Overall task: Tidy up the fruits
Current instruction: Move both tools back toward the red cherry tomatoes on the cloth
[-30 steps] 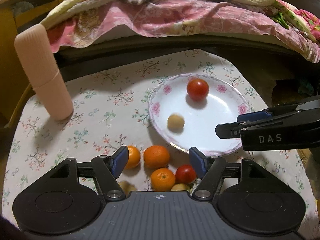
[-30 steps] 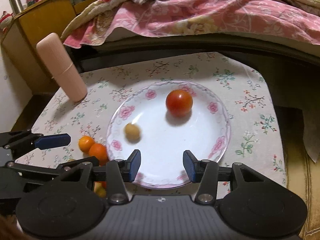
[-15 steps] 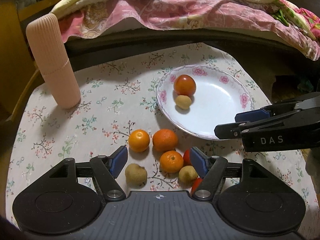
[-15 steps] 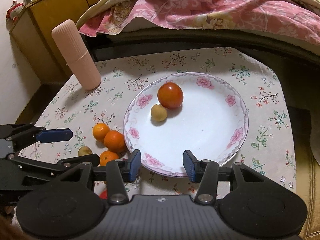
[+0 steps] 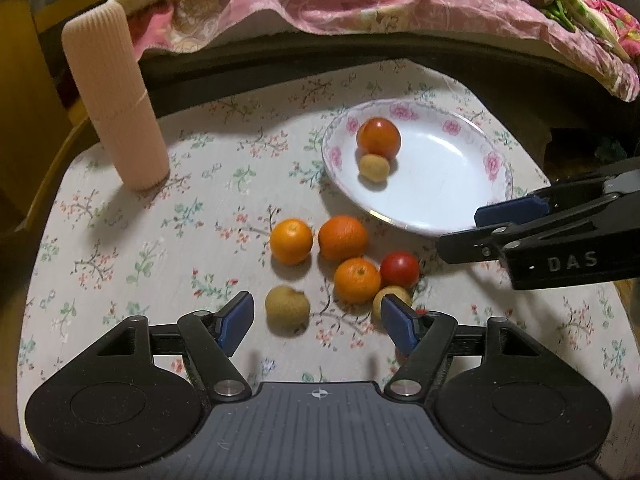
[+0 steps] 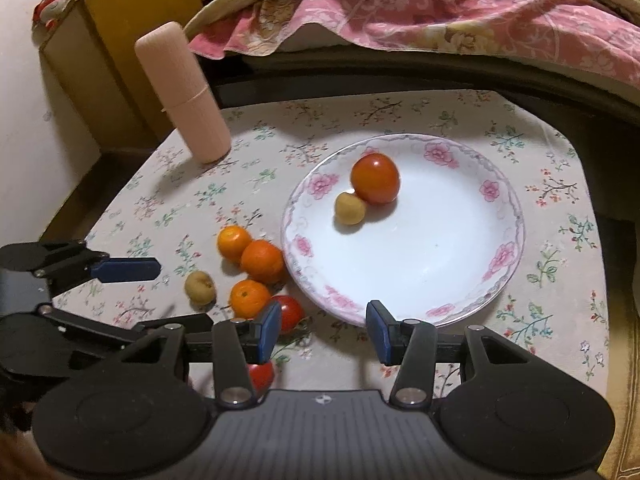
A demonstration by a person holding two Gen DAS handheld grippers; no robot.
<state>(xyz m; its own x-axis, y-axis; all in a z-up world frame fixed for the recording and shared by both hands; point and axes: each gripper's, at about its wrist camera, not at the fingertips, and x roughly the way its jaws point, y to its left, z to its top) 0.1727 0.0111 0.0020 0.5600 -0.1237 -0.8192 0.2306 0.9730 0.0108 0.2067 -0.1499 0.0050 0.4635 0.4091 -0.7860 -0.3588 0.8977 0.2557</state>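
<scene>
Your left gripper (image 5: 317,318) has its blue pads spread wide and holds nothing; they bracket the near edge of the loose fruit, with the tan fruit (image 5: 287,306) just beyond the left pad, a sensible line-up if that piece is your next pick. Your right gripper (image 6: 322,332) is likewise spread and empty, hanging over the near rim of the plate (image 6: 502,280), which reads as a hand clear of the dish after a drop-off rather than one reaching in. Beyond the fingers, three oranges (image 5: 342,237) sit bunched on the flowered cloth (image 5: 120,240) just beside the plate, touching or nearly so, with a red tomato (image 5: 399,268) and another pale fruit (image 5: 394,294) against them. Inside the plate, a larger tomato (image 6: 375,178) and a small tan fruit (image 6: 350,208) rest touching, toward the far left. A ribbed pink cylinder (image 5: 114,100) stands well apart at the far left, out of your way.
</scene>
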